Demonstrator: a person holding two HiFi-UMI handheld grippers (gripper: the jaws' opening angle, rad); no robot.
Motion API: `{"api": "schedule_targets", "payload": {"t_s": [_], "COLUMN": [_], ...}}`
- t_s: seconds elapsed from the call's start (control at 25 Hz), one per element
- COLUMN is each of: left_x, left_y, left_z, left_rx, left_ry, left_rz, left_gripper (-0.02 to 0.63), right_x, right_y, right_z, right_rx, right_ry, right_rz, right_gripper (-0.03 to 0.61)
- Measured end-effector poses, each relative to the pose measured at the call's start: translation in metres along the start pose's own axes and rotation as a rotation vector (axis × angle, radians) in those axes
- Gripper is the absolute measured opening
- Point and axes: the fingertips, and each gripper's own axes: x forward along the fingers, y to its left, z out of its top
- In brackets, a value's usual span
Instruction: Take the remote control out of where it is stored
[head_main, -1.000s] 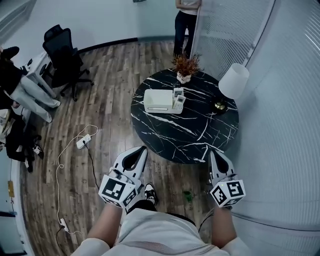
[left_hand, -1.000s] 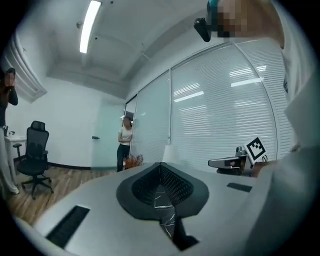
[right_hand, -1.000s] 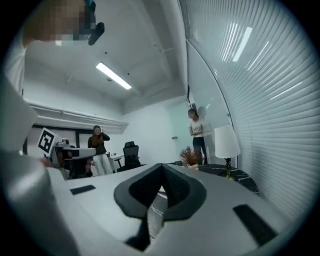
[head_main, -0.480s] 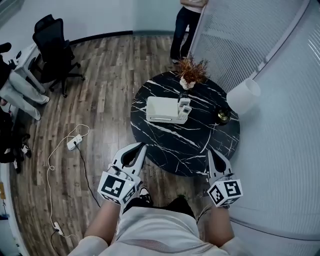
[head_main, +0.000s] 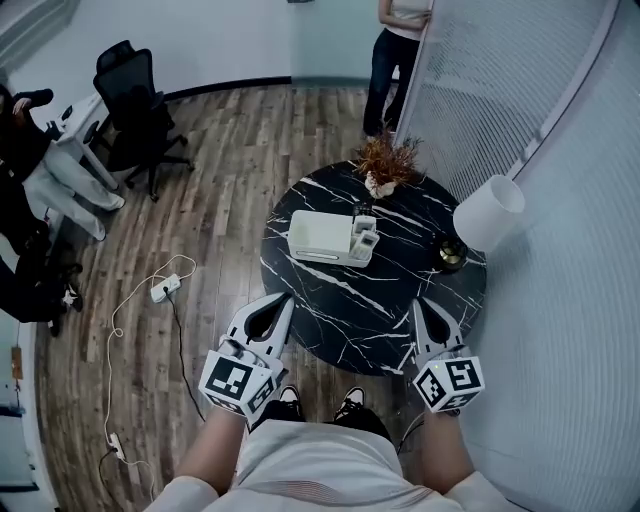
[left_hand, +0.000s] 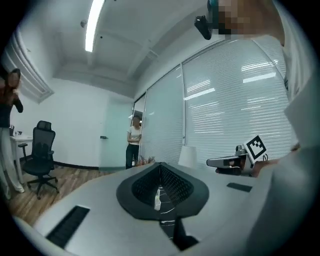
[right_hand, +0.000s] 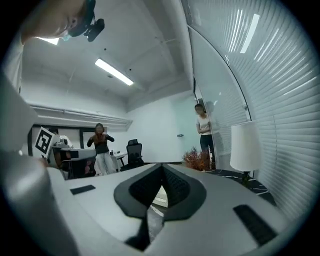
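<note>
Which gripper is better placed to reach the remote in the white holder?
Right, probably. The remote control stands at the right end of the white holder, nearer the right gripper than the left gripper. Both are shut and empty, so open first.

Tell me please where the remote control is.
Head view: the remote control stands in the white box, right end, on the black table near the plant.

This looks like an office. A black swivel chair (head_main: 140, 105) stands at a white desk (head_main: 82, 118) by the wall, and long tube lights (right_hand: 114, 72) run along the ceiling. A curved glass partition with blinds (head_main: 500, 80) encloses a corner with a round marble table (head_main: 400, 300) and a table lamp (head_main: 487, 212), on wood flooring (head_main: 220, 190).
</note>
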Motion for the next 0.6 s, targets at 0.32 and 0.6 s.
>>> {"api": "schedule_targets", "payload": {"t_s": [0.32,0.6], "left_x": [0.019,0.014], "left_y": [-0.021,0.003], "left_z": [-0.004,-0.006], "left_rx": [0.009,0.003], "left_ry": [0.014,0.024], "left_rz": [0.005,-0.010], "left_gripper": [0.009,0.009], "right_x": [0.012,0.063], "right_y": [-0.033,-0.039], "right_z": [-0.008,-0.023], "right_rx": [0.014,0.033], "right_ry": [0.026,0.076], "right_rz": [-0.018,-0.134], "right_gripper": [0.014,0.018]}}
